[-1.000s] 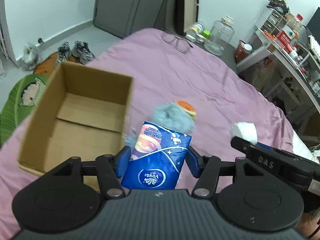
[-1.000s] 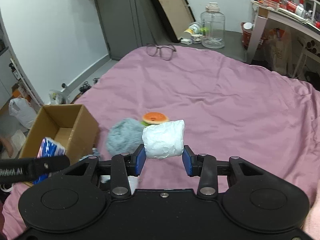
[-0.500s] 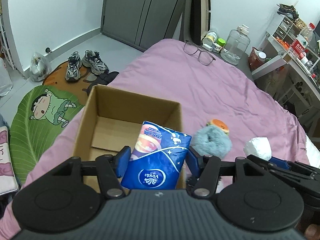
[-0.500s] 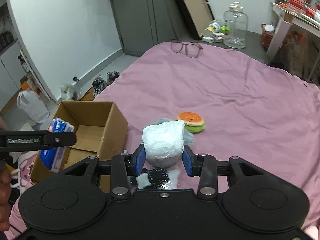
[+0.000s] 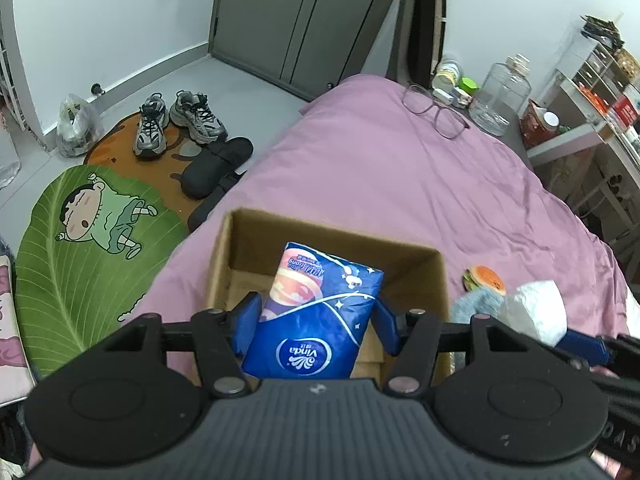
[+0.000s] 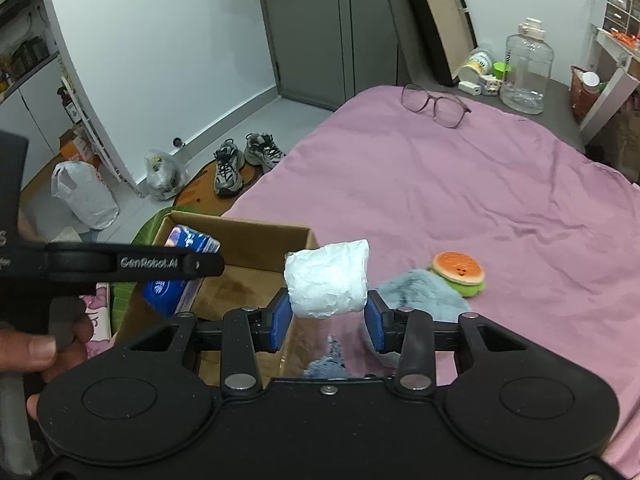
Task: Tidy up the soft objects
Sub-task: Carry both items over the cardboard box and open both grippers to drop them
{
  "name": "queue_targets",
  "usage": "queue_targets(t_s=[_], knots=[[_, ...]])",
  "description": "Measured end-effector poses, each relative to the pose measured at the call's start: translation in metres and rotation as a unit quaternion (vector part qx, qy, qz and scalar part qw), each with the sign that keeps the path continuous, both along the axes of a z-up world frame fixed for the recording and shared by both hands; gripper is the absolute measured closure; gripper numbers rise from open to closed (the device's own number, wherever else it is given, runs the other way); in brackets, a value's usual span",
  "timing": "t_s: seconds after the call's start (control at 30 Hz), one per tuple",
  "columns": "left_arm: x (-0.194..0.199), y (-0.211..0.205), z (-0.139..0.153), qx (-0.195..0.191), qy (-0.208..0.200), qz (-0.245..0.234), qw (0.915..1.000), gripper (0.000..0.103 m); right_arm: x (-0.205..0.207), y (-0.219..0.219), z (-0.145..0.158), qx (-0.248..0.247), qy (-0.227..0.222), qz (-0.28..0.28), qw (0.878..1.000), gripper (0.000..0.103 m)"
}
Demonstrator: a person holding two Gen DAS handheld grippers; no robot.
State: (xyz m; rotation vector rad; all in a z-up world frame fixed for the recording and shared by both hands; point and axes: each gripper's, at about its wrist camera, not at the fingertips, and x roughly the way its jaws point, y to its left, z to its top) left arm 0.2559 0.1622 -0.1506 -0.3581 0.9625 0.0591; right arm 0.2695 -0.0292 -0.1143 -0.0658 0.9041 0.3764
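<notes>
Glossy tissue pack (image 5: 316,312) has moved over the cardboard box (image 5: 400,254), left gripper (image 5: 318,326) clamped.

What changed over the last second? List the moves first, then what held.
The left gripper carried the blue tissue pack leftward from beside the cardboard box to over its opening. The right gripper followed with the white tissue roll, from over the bedspread to the box's right wall. Nothing was let go; both grips held. The burger toy, grey fluffy item and glasses stayed put on the purple bedspread.
</notes>
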Motion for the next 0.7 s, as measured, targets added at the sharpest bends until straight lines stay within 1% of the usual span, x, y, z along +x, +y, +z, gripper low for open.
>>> queue_targets(t_s=[0.13,0.23,0.3,0.43,0.57,0.6,0.63,0.67,0.7], knots=[[0.009,0.011,-0.008,-0.011,0.010,0.004,0.9999,0.044,0.007,0.012,-0.006,0.002,0.010,0.007,1.000,0.064],[0.012,0.018,-0.008,-0.020,0.012,0.011,0.9997,0.044,0.013,0.020,-0.008,0.013,0.016,0.013,1.000,0.064],[0.013,0.021,-0.005,-0.018,0.012,0.016,0.9996,0.043,0.016,0.026,-0.009,0.017,0.017,0.021,1.000,0.064],[0.012,0.028,0.004,-0.039,0.012,0.026,0.9988,0.041,0.024,0.031,-0.017,0.023,0.033,0.018,0.999,0.064],[0.006,0.030,0.015,-0.037,0.012,0.032,0.9987,0.041,0.031,0.039,-0.021,0.038,0.042,0.022,0.998,0.064],[0.005,0.030,0.018,-0.033,0.012,0.035,0.9987,0.041,0.031,0.042,-0.021,0.045,0.045,0.028,0.998,0.061],[0.002,0.030,0.021,-0.028,0.013,0.040,0.9987,0.041,0.030,0.045,-0.021,0.050,0.048,0.035,0.997,0.055],[0.000,0.031,0.024,-0.025,0.013,0.045,0.9986,0.041,0.029,0.047,-0.021,0.050,0.049,0.041,0.997,0.039],[-0.002,0.032,0.027,-0.026,0.013,0.049,0.9984,0.040,0.026,0.047,-0.020,0.044,0.042,0.045,0.997,0.030]])
